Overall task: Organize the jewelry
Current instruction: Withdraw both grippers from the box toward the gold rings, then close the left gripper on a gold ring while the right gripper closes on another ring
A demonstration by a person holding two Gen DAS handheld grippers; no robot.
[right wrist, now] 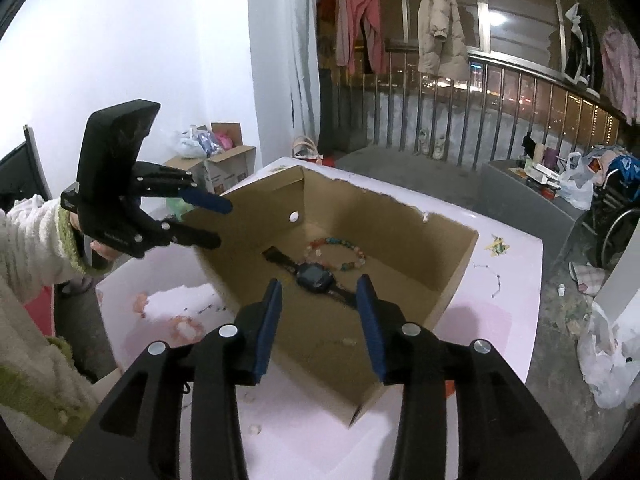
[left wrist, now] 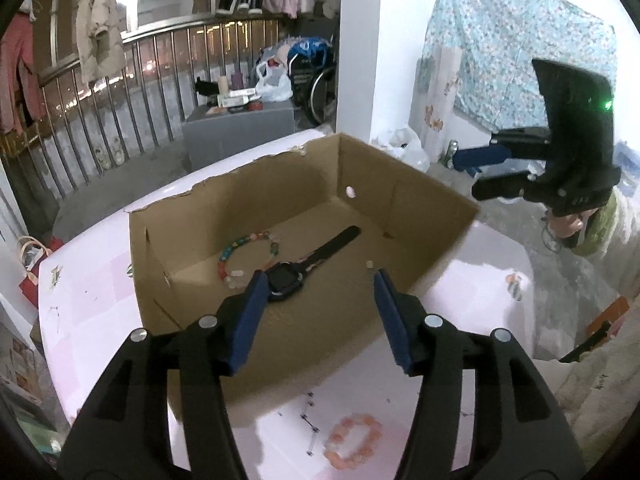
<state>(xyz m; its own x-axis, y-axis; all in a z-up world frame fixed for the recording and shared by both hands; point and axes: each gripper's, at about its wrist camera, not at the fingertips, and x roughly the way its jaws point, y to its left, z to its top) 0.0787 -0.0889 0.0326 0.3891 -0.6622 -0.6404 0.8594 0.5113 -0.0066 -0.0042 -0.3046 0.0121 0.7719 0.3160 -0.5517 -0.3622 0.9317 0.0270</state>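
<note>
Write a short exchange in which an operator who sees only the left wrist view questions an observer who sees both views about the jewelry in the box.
Operator: My left finger hides part of the watch. Does it have a second strap?
Observer: Yes. The right wrist view shows a second strap running from the face toward the right gripper.
Operator: Is there any other box around?
Observer: Yes, a small cardboard box stands open beside the white wall.

You've got a pale pink table (left wrist: 100, 312). Open cardboard box (left wrist: 420, 216) sits on it; a pink bead bracelet (left wrist: 354, 438) lies on the bare top just beside the box.
</note>
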